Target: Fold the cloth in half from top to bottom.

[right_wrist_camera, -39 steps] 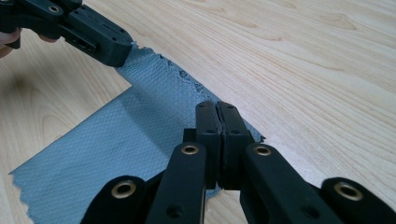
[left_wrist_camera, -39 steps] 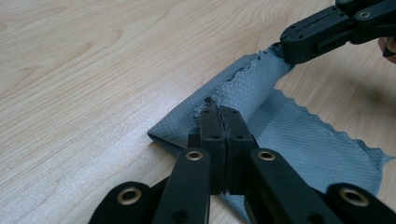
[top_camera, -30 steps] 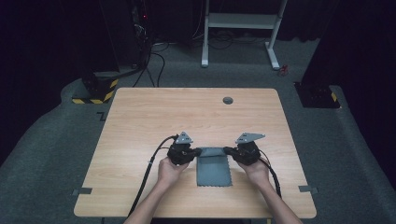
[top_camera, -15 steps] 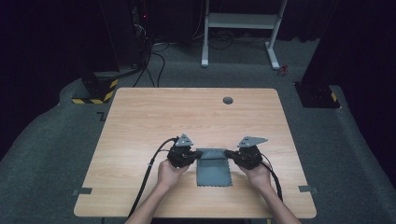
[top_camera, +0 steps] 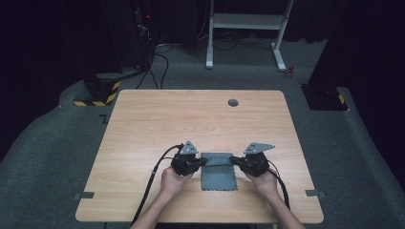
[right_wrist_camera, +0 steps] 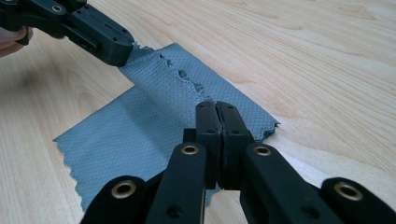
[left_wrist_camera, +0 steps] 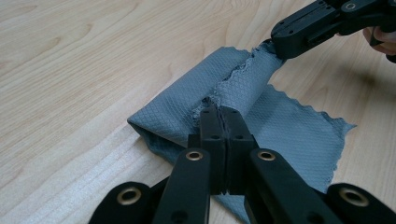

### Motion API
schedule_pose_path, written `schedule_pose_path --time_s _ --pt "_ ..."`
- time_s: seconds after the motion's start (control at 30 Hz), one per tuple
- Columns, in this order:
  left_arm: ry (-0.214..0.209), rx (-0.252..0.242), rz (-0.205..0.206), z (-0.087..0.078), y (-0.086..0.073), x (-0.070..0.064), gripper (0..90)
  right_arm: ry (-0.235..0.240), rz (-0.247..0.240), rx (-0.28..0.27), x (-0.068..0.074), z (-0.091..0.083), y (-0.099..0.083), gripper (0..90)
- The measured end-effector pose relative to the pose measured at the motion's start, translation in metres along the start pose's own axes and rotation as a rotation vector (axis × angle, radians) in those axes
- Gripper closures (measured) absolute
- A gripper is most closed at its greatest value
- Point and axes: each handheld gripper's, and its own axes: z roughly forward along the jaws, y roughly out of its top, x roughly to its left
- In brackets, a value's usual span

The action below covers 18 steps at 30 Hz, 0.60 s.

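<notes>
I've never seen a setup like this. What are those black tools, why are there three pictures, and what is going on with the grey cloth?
No robot arm is here: a person sits at a wooden table and holds a hand tool with two black jaws in each hand. The high view looks down from above, with the left gripper and the right gripper at the near edge. The other two pictures come from small cameras riding on each tool, looking along its jaws. Between them lies a grey cloth with zigzag edges. Its far edge is folded over toward the person. In the gripper views, the jaws of each tool are pressed together on that folded edge, one at each end. The rest of the cloth lies flat on the table.
</notes>
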Motion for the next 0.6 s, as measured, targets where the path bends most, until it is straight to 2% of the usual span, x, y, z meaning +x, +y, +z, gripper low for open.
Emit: schedule_pose_path --time_s 0.27,0.4,0.47,0.6 --pt "-0.008 0.002 0.011 -0.002 -0.004 -0.003 89.0 0.008 -0.004 -0.003 0.004 -0.003 -0.004 89.2" --pt "-0.013 0.003 0.001 -0.001 -0.008 -0.006 89.0 0.01 -0.009 -0.002 0.006 -0.003 -0.006 89.2" --pt "-0.013 0.003 0.011 -0.001 -0.009 -0.006 89.0 0.011 -0.01 0.0 0.006 -0.003 -0.007 89.2" --pt "-0.015 0.005 0.009 -0.001 -0.012 -0.011 89.0 0.016 -0.005 0.004 0.009 -0.005 -0.012 89.2"
